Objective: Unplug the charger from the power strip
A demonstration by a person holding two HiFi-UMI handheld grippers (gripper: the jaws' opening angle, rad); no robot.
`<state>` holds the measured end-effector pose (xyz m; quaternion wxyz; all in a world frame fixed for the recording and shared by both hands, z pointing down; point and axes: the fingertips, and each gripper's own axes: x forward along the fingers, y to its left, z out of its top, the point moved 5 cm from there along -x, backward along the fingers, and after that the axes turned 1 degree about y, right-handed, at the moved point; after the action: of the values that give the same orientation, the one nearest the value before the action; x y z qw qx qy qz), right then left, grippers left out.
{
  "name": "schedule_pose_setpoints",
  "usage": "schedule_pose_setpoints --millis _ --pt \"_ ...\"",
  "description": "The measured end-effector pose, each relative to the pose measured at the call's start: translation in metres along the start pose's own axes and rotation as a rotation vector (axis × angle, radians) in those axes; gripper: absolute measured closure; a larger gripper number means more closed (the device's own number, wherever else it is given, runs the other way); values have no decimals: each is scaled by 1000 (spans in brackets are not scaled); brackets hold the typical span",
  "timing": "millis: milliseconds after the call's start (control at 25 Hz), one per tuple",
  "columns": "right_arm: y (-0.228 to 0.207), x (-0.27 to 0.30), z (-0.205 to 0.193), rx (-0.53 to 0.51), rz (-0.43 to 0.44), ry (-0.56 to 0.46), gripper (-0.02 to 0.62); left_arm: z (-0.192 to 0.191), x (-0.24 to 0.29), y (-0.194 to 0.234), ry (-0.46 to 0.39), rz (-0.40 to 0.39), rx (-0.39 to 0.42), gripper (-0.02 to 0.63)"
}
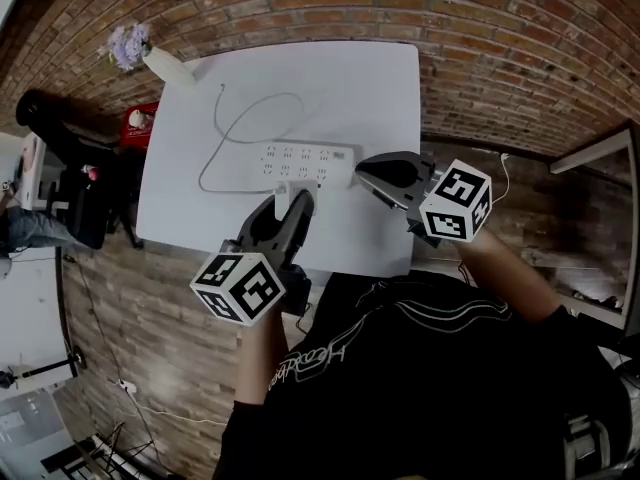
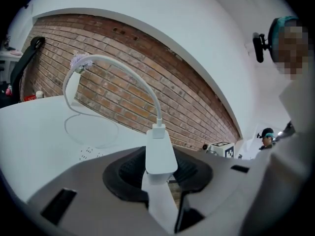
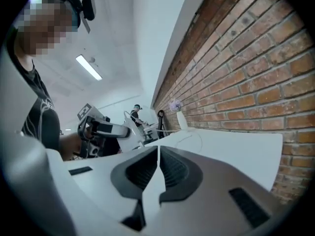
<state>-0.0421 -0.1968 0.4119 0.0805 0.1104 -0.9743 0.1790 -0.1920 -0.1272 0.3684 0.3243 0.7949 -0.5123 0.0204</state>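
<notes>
The white charger [image 2: 160,154] sits clamped between the jaws of your left gripper [image 2: 161,175], its body standing upright between the dark pads. It is out of the sockets and held above the white table [image 1: 370,78]. From its top a white cable [image 2: 130,77] rises and arcs away to the left, towards the far end of the table. In the head view the charger [image 1: 288,194] shows at the tip of your left gripper [image 1: 290,210], just on your side of the white power strip [image 1: 305,161], which lies flat across the middle of the table. Your right gripper [image 3: 158,151] has its jaws pressed together with nothing between them. In the head view it hangs just beside the right end of the strip [image 1: 365,173]. Behind the strip a thin white wire [image 1: 250,113] lies in a loose loop on the tabletop. A white vase [image 1: 165,66] with pale purple flowers [image 1: 128,43] stands at the far left corner, close to the brick wall [image 3: 256,58].
</notes>
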Motion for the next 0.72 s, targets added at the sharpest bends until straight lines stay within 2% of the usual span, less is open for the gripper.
schedule_pose_setpoints --millis 240,520,720 --pt "42 -47 28 55 41 -82 595 -2 -30 -42 -9 -51 50 471" --pt "79 -77 50 34 48 -133 595 9 -51 -63 -16 -95 96 471" --pt "107 -79 56 60 42 -164 595 15 -70 -72 -9 -142 115 471"
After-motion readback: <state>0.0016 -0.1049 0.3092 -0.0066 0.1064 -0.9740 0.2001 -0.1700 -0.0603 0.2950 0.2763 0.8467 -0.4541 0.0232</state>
